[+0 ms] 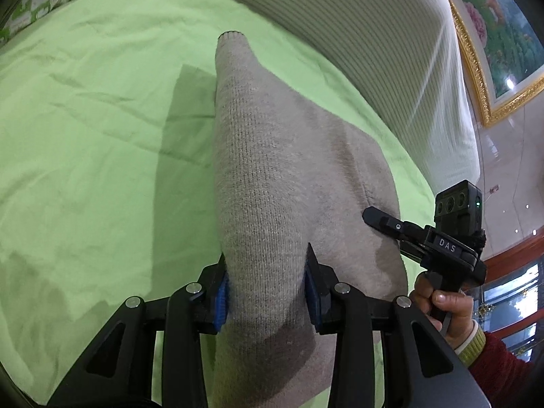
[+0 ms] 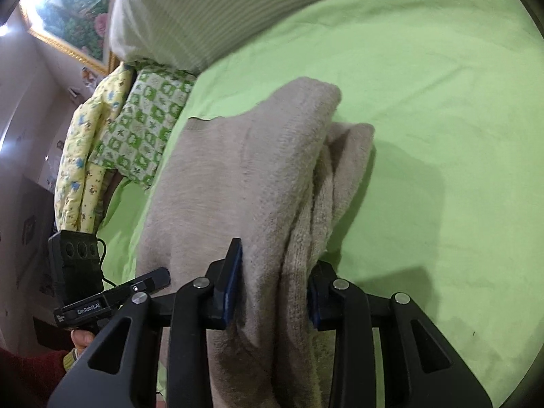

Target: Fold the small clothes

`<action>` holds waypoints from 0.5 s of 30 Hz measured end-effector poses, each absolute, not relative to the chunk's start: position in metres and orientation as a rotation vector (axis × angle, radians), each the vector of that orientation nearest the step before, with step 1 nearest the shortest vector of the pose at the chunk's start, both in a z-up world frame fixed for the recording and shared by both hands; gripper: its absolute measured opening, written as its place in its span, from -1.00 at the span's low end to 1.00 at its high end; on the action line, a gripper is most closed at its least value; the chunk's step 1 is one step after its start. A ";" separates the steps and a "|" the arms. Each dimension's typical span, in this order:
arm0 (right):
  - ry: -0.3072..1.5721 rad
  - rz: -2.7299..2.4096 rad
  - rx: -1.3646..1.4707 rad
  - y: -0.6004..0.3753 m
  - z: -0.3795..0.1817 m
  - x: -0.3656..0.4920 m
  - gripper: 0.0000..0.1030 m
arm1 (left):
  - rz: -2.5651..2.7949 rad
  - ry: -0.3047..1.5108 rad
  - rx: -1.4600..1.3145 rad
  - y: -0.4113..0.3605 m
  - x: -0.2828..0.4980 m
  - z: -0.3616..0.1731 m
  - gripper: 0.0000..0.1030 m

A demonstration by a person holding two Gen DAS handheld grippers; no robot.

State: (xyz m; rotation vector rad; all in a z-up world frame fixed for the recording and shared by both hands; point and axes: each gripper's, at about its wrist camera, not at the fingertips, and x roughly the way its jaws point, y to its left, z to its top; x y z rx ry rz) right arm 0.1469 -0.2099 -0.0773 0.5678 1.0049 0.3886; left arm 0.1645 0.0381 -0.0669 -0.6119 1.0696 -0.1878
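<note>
A: Left wrist view? 
B: Sits just behind the left claw (image 1: 267,292), looking forward and steeply down, very close on the grey knit garment (image 1: 272,170) over the green bed sheet (image 1: 85,119).

A: Right wrist? 
B: Same setup behind the right claw (image 2: 275,292), close, angled down.

A: Overlap? 
B: Garment, sheet, striped pillow (image 1: 357,51), framed painting (image 1: 493,34). Each view catches the other claw at its edge.
</note>
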 end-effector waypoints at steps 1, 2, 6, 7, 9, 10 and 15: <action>1.008 0.381 0.562 -0.211 -0.079 0.148 -0.26 | -0.185 1.073 -0.594 0.037 0.165 -0.068 -0.23; 1.007 0.368 0.548 -0.213 -0.080 0.147 -0.20 | -0.181 1.076 -0.580 0.033 0.166 -0.069 -0.19; 1.007 0.335 0.522 -0.212 -0.081 0.148 0.06 | -0.162 1.084 -0.552 0.020 0.175 -0.071 0.01; 1.008 0.329 0.521 -0.213 -0.080 0.149 0.08 | -0.149 1.090 -0.549 0.021 0.175 -0.072 0.12; 1.009 0.317 0.523 -0.214 -0.078 0.148 0.11 | -0.136 1.094 -0.551 0.015 0.179 -0.071 0.19; 1.004 0.308 0.524 -0.216 -0.075 0.146 0.11 | -0.131 1.096 -0.549 0.019 0.174 -0.071 0.23; 0.948 0.236 0.547 -0.231 -0.056 0.123 0.14 | -0.083 1.107 -0.536 0.026 0.157 -0.067 0.35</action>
